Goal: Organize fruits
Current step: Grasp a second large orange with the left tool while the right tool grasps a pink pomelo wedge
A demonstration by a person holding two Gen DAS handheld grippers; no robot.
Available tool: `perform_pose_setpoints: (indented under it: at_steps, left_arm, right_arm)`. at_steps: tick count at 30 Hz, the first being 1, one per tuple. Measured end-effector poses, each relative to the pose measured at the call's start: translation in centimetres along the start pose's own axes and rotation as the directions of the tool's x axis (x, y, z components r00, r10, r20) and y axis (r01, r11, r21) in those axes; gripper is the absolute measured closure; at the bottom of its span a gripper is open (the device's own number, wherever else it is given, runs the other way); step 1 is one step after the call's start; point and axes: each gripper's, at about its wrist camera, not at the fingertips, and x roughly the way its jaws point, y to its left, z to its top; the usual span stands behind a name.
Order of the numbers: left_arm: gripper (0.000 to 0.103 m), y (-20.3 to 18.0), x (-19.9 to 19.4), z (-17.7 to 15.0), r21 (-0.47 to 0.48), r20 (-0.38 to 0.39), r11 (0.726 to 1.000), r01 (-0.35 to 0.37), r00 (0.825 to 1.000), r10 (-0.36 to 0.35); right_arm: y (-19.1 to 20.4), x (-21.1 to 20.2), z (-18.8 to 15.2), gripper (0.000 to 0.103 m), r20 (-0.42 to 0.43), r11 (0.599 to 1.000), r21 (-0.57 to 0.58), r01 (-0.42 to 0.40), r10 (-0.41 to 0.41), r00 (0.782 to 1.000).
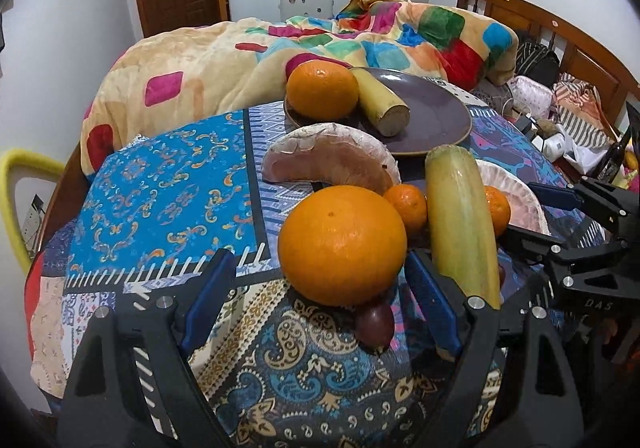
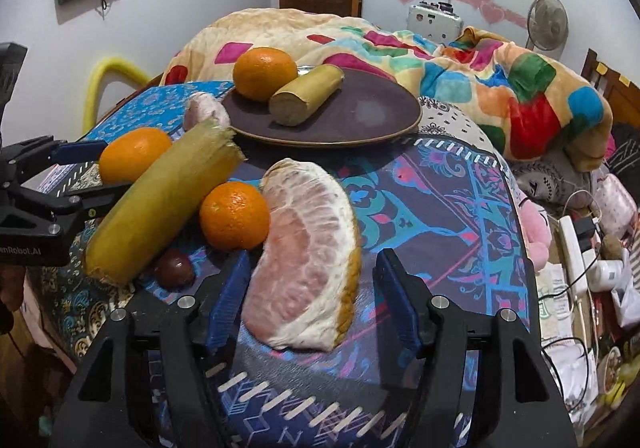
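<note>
Left gripper [image 1: 320, 288]: I hold it released, fingers spread wide just short of the big orange [image 1: 342, 244], which sits on the patterned cloth [image 1: 168, 188] between the blue pads, untouched as far as I can tell. I judge this is my line-up for a grasp.

Dark small fruit [image 1: 375, 322]: tucked under the near edge of the big orange, touching it; I expect it may roll once the orange lifts.

Loose pile: a pomelo wedge [image 1: 332, 160] lies behind the big orange, a small mandarin [image 1: 408, 204] wedged between the orange and the long yellow-green piece [image 1: 460, 224], which leans across the heap. Everything touches, so I would lift straight up rather than drag.

Right gripper [image 2: 312, 288]: also released, jaws apart around the peeled pomelo segment [image 2: 308, 260]. The left pad sits near its flesh, the right pad stands clear. Soft fruit, so I judge a light squeeze is called for.

Plate [image 2: 360, 116]: dark, round, at the far side of the cloth. It holds one orange [image 2: 266, 72] and a short yellow-green cut piece [image 2: 308, 92], touching each other on its left half; the right half is bare, which I take as the space for the rest.
</note>
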Motion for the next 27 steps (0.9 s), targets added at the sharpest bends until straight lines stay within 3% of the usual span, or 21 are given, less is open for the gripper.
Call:
perform_pose_setpoints:
  at_steps: [1,4,13,19,27]
  left_arm:
    - [0.016,0.1,0.1,0.1,-0.005,-0.001,1.000,0.007,1.000,-0.007]
    - [0.016,0.0,0.2,0.3,-0.011,0.005,1.000,0.017,1.000,-0.017]
    - [0.022,0.4,1.0,0.9,-0.038,-0.010,0.998,0.053,0.999,-0.054]
    - [0.037,0.0,1.2,0.8,-0.019,-0.018,0.997,0.075,0.997,-0.076]
    - [0.039,-0.4,0.9,0.8,-0.019,-0.015,0.998,0.064,0.998,-0.065]
  right_arm:
    - [-0.3,0.1,0.0,0.043,-0.002,1.000,0.010,-0.001,0.001,1.000]
    - [-0.9,0.0,0.1,0.056,-0.004,1.000,0.011,0.017,-0.017,1.000]
    - [-1.3,0.9,1.0,0.053,-0.023,1.000,-0.006,0.019,-0.019,1.000]
    - [-1.7,1.9,2.1,0.052,-0.037,1.000,0.005,-0.020,0.020,0.999]
    - [-1.3,1.5,1.7,0.056,-0.020,1.000,-0.023,-0.008,0.008,1.000]
